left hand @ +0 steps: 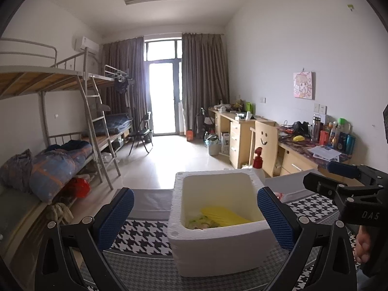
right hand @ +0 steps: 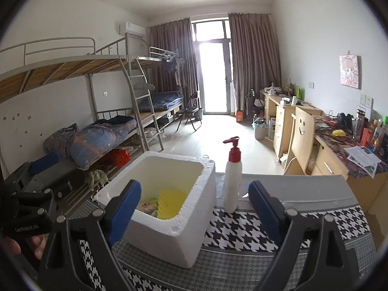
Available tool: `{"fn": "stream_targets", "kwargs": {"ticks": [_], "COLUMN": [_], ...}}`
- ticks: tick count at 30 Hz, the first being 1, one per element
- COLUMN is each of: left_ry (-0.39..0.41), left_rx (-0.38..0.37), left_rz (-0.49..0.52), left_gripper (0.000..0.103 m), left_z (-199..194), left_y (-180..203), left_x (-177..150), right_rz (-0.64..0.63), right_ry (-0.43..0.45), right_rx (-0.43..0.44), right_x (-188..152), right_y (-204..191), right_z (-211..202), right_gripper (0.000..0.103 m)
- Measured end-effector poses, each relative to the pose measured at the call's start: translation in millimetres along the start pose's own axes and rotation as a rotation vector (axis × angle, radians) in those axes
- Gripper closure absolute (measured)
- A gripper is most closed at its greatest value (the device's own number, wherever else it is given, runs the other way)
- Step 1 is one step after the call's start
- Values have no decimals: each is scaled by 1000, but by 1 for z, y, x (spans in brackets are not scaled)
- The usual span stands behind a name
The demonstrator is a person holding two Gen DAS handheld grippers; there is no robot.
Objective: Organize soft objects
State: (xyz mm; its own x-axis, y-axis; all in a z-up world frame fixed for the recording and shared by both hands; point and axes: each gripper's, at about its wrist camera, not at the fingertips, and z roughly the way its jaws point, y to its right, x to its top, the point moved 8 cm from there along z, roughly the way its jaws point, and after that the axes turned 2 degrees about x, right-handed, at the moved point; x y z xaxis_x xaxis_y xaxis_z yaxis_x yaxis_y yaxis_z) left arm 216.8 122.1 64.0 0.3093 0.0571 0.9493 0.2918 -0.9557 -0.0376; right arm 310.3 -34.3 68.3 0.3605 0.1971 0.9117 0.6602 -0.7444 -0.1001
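**White foam box holds the soft items, both grippers spread and empty**

White foam forms the box [left hand: 218, 242], which is set on a houndstooth-patterned cloth [left hand: 143, 235] covering the table. Inside it, a yellow mesh piece [right hand: 172, 202] is seen lying against a pale, floral-looking soft item [right hand: 148, 206]; what that item is cannot be told. A white pump bottle [right hand: 232, 181] with a red top is stood upright just beside the box, on the side toward the desks.

The left gripper [left hand: 196, 218] is held in front of the box with its blue pads [left hand: 116, 218] wide apart; the box is seen between them, but no pad touches it. The right gripper [right hand: 194, 211] is likewise spread wide, released, with nothing between its pads pressed; the box lies off to the left of its gap and the bottle is seen beyond it. In the left wrist view the right gripper appears at the right edge, with part of a hand [left hand: 363, 245] below it.

Bunk beds [left hand: 63, 131] with rolled bedding are seen along one wall, and cluttered wooden desks [left hand: 286, 150] along the other.
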Motion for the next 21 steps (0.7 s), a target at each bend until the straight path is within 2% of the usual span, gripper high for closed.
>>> {"fn": "stream_targets", "kwargs": {"ticks": [21], "left_ry": [21], "left_rx": [-17], "left_rz": [21], "left_gripper": [1], "left_z": [-38], "left_y": [18], "left_x": [-10], "right_rz": [22], "right_ry": [63], "right_rx": [-32], "right_x": [-12], "right_y": [10], "right_z": [-52], "right_gripper": [10]}}
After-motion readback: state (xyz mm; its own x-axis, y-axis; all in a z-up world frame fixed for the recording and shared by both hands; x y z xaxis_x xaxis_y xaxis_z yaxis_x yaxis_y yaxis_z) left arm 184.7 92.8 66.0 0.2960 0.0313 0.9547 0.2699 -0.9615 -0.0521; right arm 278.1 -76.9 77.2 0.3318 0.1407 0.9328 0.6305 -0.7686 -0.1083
